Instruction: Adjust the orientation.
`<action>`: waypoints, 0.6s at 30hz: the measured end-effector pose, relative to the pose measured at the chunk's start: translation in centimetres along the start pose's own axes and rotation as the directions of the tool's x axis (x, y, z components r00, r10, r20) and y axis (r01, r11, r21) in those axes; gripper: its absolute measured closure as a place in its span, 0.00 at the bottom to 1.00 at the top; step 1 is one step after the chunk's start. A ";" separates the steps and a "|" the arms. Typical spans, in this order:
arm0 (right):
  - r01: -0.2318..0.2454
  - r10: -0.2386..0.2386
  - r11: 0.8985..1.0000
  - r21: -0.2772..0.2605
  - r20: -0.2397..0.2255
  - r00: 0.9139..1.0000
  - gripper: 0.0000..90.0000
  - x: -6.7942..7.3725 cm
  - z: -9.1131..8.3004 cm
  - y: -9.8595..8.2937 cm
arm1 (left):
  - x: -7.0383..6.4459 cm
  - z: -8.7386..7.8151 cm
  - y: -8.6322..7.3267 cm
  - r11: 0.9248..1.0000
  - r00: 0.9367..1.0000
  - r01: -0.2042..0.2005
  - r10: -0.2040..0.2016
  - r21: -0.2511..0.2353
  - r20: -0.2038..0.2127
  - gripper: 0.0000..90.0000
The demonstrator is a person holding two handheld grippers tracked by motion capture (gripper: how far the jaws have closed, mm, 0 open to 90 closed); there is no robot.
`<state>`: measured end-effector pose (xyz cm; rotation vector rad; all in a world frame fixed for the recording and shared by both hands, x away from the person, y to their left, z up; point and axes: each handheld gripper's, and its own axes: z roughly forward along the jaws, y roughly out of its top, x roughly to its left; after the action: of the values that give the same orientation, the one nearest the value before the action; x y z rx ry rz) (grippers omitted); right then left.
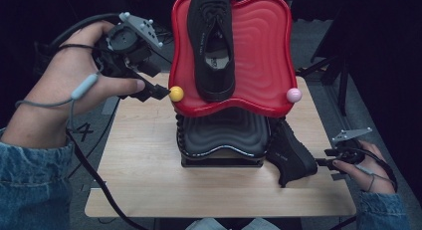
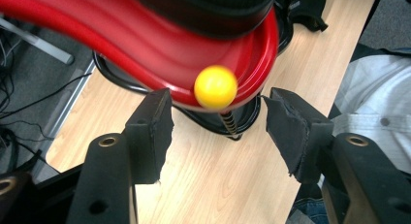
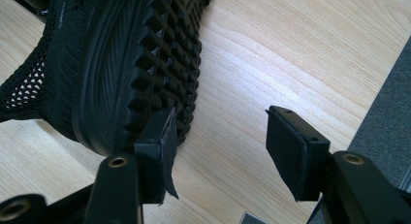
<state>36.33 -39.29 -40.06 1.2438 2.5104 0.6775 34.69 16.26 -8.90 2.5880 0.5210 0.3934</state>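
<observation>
Reaching toward the yellow ball knob (image 1: 176,94) at the front-left corner of the red tray (image 1: 263,51), the left gripper (image 1: 161,93) has jaws spread wide, the knob between them, nothing grasped; one black sneaker (image 1: 213,46) lies on the red tray, above a black tray (image 1: 224,133); a pink ball knob (image 1: 293,95) marks the opposite corner; right gripper (image 1: 323,163) released, jaws apart, its left jaw at the sole of a second black sneaker (image 3: 121,64) tipped on the wooden table (image 1: 149,180).

Hidden and cut-off parts

The shoe on the red tray (image 1: 263,51) loses its toe past the far edge; the second shoe (image 1: 291,155) seems partly hidden behind the black stand (image 1: 224,135).
</observation>
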 end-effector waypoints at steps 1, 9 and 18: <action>-0.005 0.005 1.000 -0.001 -0.001 1.000 0.51 0.0 -0.1 0.0 | 0.1 0.3 -0.3 1.000 1.000 0.006 -0.006 -0.004 0.005 0.48; -0.022 0.022 1.000 -0.018 0.012 1.000 0.51 -0.6 -0.8 -0.4 | 1.3 3.7 -4.0 0.995 0.994 0.098 -0.095 -0.036 0.057 0.50; -0.029 0.029 1.000 -0.011 -0.018 0.999 0.55 -0.5 -0.7 -0.2 | 1.3 9.0 -8.2 0.983 0.984 0.156 -0.147 -0.093 0.100 0.51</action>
<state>36.18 -40.06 -39.53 1.2778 2.5036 0.7116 36.75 20.02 -20.39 2.4372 0.6434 0.2408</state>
